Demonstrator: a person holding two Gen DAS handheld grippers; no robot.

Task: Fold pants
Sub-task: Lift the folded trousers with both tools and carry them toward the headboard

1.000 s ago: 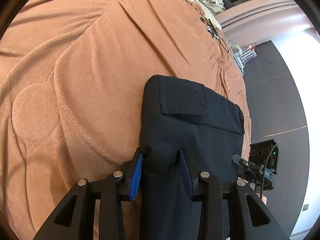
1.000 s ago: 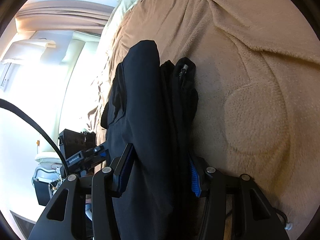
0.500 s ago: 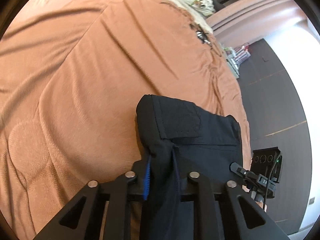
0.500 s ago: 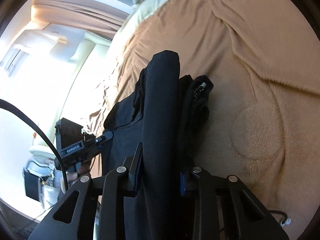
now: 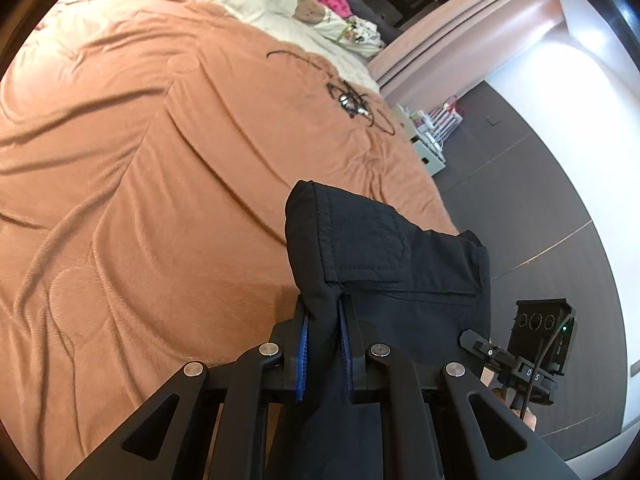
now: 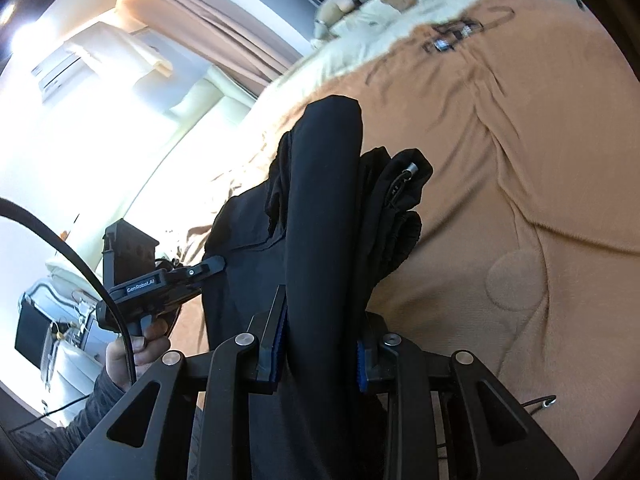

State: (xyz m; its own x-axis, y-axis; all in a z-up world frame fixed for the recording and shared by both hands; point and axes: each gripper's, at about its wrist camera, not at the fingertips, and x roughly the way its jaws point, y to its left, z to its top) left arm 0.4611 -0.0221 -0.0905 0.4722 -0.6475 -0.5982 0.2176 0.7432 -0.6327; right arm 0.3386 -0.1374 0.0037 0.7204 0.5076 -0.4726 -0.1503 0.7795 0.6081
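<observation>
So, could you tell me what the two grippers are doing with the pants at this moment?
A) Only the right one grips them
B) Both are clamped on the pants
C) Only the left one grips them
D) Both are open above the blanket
B: the left gripper has its blue pads pressed on a pinch of the black pants, and the right gripper squeezes a thicker bunch of them above the blanket.

Each wrist camera sits close behind its own tool, looking down along the fingers over the brown bed, and both views share the black pants and pillows toward twelve o'clock.
</observation>
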